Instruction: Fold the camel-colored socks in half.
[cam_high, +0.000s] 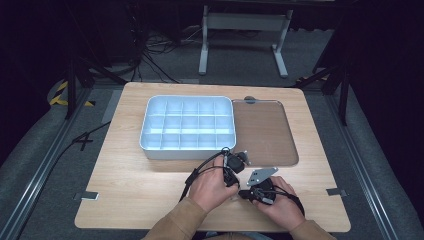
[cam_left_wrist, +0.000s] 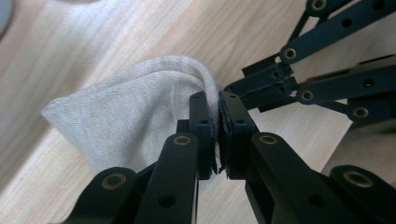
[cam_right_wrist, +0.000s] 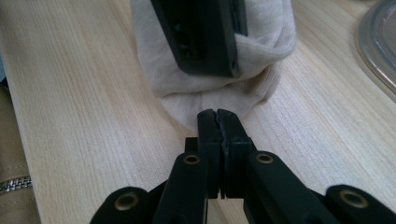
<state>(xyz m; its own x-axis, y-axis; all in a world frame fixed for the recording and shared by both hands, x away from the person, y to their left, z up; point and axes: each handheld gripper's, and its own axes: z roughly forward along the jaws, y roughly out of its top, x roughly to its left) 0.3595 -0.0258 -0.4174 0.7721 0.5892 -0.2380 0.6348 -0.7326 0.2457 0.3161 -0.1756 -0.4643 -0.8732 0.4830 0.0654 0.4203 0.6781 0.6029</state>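
Note:
A small white knitted cloth (cam_left_wrist: 130, 116) lies bunched on the wooden table (cam_high: 145, 185). My left gripper (cam_left_wrist: 218, 105) is shut on a folded hem of it, with fabric pinched between the pads. In the right gripper view the same cloth (cam_right_wrist: 205, 88) sits just ahead of my right gripper (cam_right_wrist: 217, 114), whose tips are shut on its near edge, while the left gripper's black jaw clamps it from above. From above, both hands meet near the table's front edge, the left gripper (cam_high: 236, 169) beside the right gripper (cam_high: 250, 192); they hide the cloth.
A pale blue box (cam_high: 150, 107) divided into several compartments stands at the middle of the table. A clear flat lid (cam_high: 265, 132) lies to its right, and its rim (cam_right_wrist: 378, 51) is close to the cloth. A tan sleeve with a zip (cam_right_wrist: 14, 184) is at the left.

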